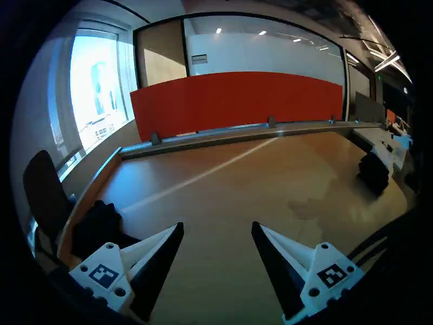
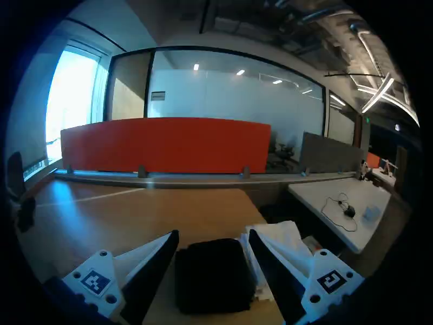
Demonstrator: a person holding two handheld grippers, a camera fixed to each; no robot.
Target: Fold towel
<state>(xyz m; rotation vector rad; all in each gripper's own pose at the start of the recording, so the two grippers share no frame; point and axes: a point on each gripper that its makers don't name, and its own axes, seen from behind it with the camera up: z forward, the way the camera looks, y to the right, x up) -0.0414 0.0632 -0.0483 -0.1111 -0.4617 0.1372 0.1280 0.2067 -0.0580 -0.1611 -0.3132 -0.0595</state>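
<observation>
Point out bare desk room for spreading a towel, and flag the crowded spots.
Widest bare patch: mid desk, between the orange divider and the left claw. Crowded: the dark cloth heap beside that claw, and the black folded towel with white towels at the right claw.

A towel lies on the desk between the right tool's fingers, with a stack of cloths just right of it. A partition stands along the desk's far edge, and another desk lies farther right.
</observation>
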